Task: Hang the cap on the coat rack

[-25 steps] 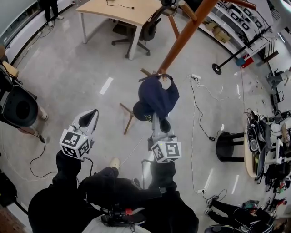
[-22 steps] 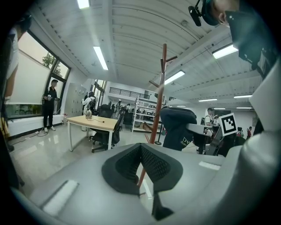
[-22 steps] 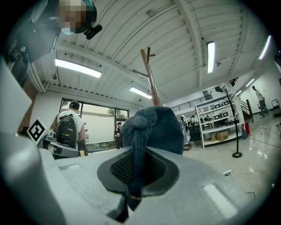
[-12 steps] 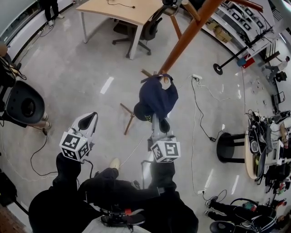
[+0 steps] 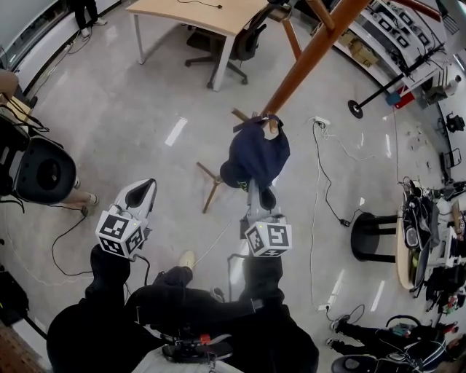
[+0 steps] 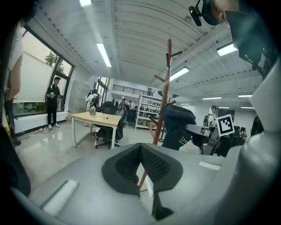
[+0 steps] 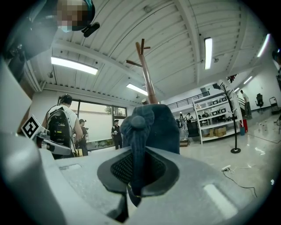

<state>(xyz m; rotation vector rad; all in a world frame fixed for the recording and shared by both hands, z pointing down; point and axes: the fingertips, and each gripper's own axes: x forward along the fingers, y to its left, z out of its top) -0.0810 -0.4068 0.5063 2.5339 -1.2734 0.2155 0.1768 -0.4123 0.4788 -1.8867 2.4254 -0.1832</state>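
Observation:
A navy cap hangs over a low peg of the brown wooden coat rack. My right gripper is shut on the cap's lower edge. In the right gripper view the blue cloth runs down between the pads of the right gripper, with the rack's pole rising behind it. My left gripper is held low on the left, apart from the cap. Its pads meet with nothing between them. In the left gripper view the left gripper faces the rack and the cap.
The rack's splayed legs stand on the grey floor beside loose cables. A wooden table and an office chair stand beyond. A black stool and cluttered shelving are on the right, and a black floor stand further back.
My right gripper has sunk a little with the cap, which now sits lower over the peg. The left gripper has stayed where it was.

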